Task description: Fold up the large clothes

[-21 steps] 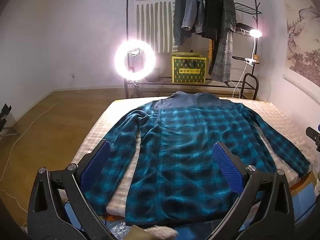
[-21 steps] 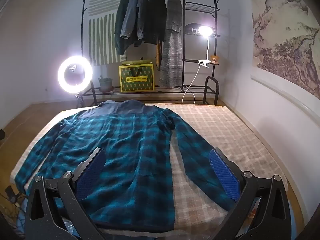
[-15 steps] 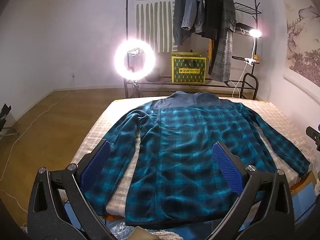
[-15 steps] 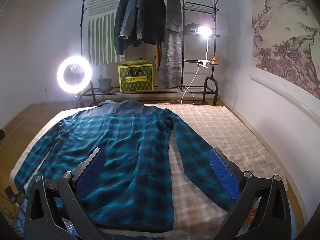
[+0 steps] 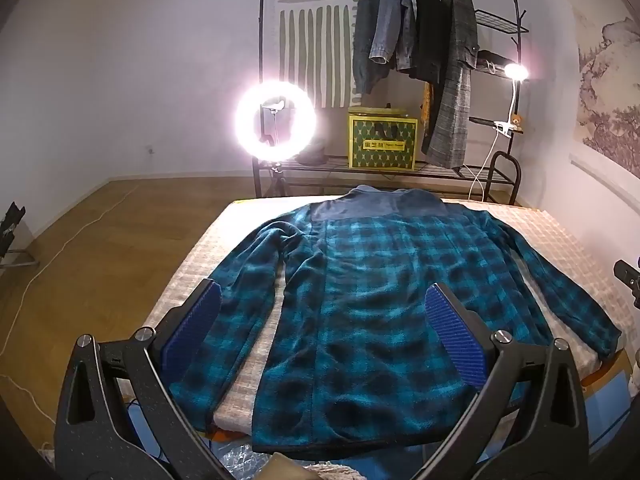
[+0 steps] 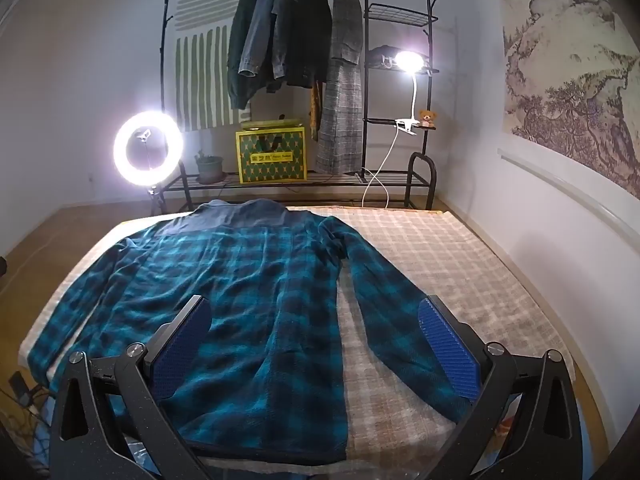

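The bed [image 6: 460,264] carries your plaid shirt [image 5: 380,300] flat, back up, its long axis running straight away from you, hem nearest. Your left gripper [image 5: 324,328] hangs nearer the left sleeve [image 5: 224,320], your right gripper [image 6: 316,340] nearer the right sleeve [image 6: 400,320], probably above the cloth. Both gape wide, holding nothing.

Both wrist cameras look downward across the same plaid shirt [image 5: 360,300].
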`<state>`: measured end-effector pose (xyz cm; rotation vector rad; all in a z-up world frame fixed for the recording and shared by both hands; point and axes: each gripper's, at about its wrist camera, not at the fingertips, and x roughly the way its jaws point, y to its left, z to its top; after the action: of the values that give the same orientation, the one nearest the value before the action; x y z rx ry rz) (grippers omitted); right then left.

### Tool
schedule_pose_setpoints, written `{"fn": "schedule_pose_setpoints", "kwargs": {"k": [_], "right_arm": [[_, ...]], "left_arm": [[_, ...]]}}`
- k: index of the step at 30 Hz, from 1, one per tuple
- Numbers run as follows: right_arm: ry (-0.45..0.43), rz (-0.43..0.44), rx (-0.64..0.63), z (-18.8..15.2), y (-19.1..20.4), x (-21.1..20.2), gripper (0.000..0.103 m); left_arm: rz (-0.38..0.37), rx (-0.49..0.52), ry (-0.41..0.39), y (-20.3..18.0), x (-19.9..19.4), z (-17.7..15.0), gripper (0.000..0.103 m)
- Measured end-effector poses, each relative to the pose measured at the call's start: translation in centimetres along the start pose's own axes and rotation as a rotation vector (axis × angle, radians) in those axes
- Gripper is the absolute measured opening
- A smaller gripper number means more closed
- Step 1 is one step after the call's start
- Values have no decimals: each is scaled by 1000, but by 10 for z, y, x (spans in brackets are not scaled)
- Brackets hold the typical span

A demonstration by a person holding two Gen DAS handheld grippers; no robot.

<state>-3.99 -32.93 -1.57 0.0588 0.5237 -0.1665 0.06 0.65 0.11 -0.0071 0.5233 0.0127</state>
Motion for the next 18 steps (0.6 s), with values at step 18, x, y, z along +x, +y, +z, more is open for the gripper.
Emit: {"fn": "schedule_pose_setpoints", "kwargs": {"k": [18], "right_arm": [[-1,1,0,0,-1,-2,103]], "left_arm": [[1,-1,-4,1,-1,0,103]]}}
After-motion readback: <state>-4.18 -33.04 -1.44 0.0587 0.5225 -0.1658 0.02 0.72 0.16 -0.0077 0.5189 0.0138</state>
